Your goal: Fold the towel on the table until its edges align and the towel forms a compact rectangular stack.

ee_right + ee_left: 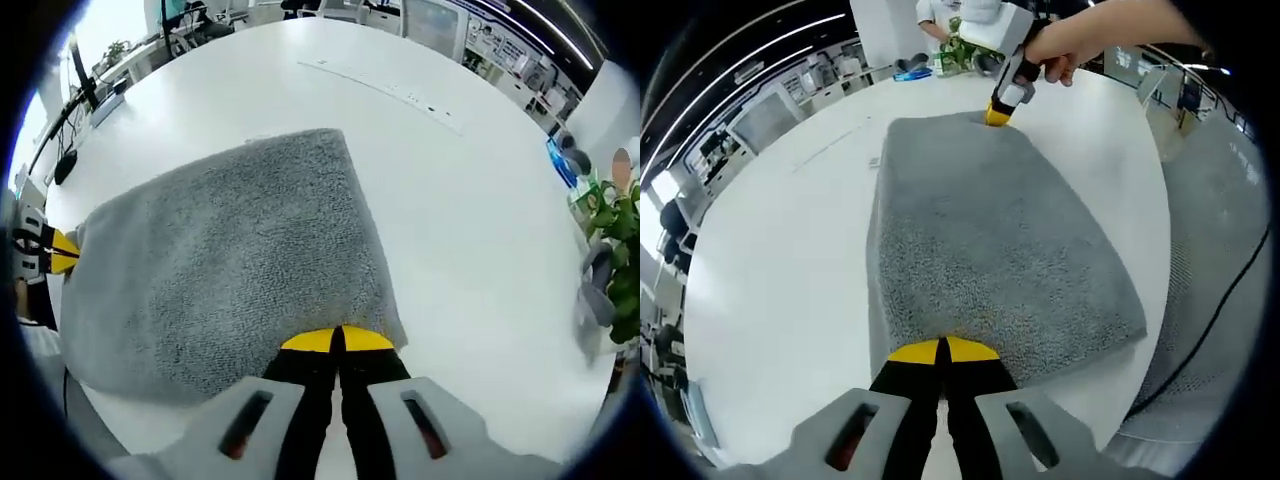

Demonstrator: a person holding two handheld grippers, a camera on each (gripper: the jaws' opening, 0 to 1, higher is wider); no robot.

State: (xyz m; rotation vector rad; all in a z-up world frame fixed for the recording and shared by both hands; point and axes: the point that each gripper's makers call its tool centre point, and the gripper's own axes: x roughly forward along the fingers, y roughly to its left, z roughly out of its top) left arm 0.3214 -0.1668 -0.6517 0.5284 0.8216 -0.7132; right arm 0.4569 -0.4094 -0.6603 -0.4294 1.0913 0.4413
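White counter [780, 260] carries soft, limp grey towel [990, 240], best gripped at edges; left claw [942, 352] and right claw [338, 341] each clamped on its edge.

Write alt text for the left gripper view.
A grey towel lies folded flat on a round white table, with the left gripper closed at its near edge. At the far edge, a hand holds the right gripper, its yellow tips down on the towel. Office desks and a plant lie beyond.
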